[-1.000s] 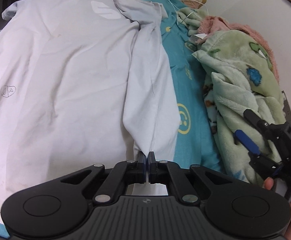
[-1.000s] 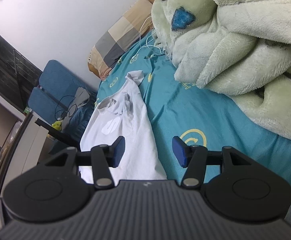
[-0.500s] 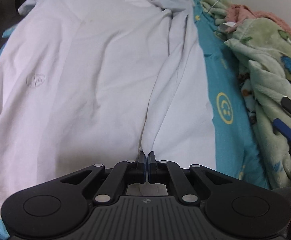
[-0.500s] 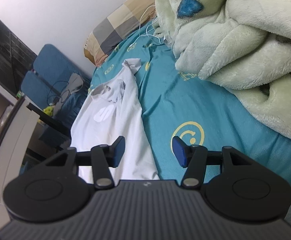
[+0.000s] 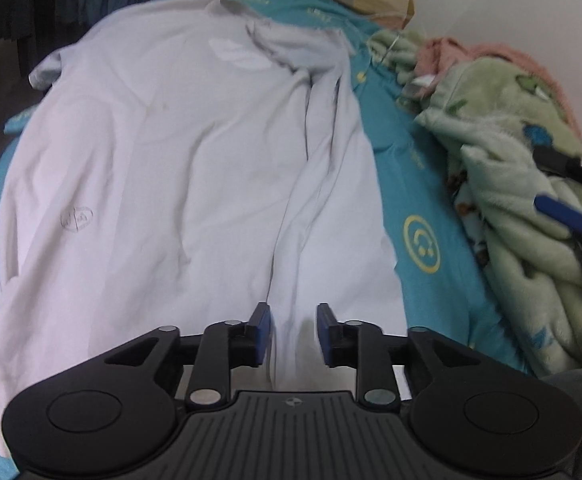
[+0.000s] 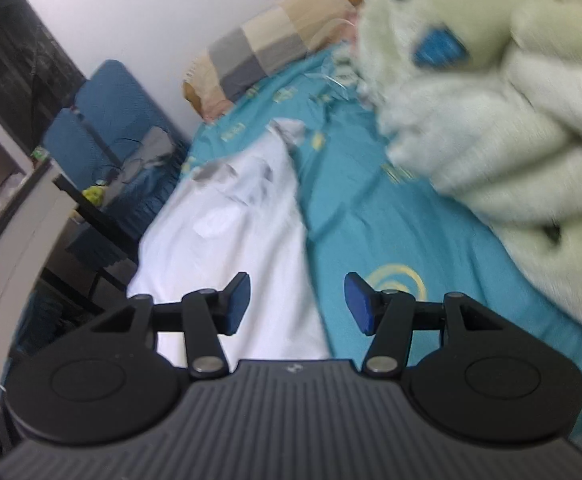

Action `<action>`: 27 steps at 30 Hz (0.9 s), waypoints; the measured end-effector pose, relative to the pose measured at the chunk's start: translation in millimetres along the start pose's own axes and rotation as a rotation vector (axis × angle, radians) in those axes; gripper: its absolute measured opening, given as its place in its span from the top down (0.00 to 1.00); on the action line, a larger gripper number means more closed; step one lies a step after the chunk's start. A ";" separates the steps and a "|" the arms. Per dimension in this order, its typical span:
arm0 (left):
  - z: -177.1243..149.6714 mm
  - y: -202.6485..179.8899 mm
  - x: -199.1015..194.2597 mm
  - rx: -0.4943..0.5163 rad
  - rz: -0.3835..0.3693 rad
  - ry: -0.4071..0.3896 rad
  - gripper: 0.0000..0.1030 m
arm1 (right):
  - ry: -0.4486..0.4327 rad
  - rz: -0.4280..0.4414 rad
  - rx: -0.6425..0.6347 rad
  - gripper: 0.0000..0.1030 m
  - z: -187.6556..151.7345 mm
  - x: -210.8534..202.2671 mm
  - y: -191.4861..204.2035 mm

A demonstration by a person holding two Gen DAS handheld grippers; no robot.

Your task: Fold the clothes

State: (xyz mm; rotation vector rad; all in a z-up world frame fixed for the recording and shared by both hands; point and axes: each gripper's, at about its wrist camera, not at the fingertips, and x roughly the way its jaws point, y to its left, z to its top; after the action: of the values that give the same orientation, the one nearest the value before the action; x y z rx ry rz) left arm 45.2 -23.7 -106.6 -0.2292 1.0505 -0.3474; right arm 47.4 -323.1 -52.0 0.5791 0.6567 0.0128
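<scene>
Lying flat on the teal bedsheet (image 5: 423,184): white shirt (image 5: 163,184), right side folded inward | left gripper (image 5: 293,334): jaws just opening, hem fold between the pads, no longer pinched | right gripper (image 6: 297,304): jaws apart, empty, above shirt edge and sheet | green fleece blanket (image 5: 523,216) heaped beside the shirt.

Both fisheye views are evenly, softly lit by diffuse indoor light, with no glare and only faint shadows. In the left wrist view, the white shirt (image 5: 179,168) is the brightest area, with a soft grey shadow at 6 o'clock between the gripper pads; the corners darken at 10 and 2 o'clock, and straight lines bow outward. The right wrist view is motion-blurred, worst on the green fleece blanket (image 6: 511,120) at 2 o'clock, and dim toward 9 o'clock.
</scene>
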 end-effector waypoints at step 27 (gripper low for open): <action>264.9 -16.5 222.1 -0.247 -0.033 -0.192 0.43 | 0.105 -0.075 0.085 0.46 32.9 131.9 -46.6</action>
State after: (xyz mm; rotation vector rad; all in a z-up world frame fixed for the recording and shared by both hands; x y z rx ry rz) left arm 374.6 -119.5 -152.3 -0.4923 0.8998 -0.2193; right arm 163.9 -353.9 -130.3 0.6383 0.7835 -0.0557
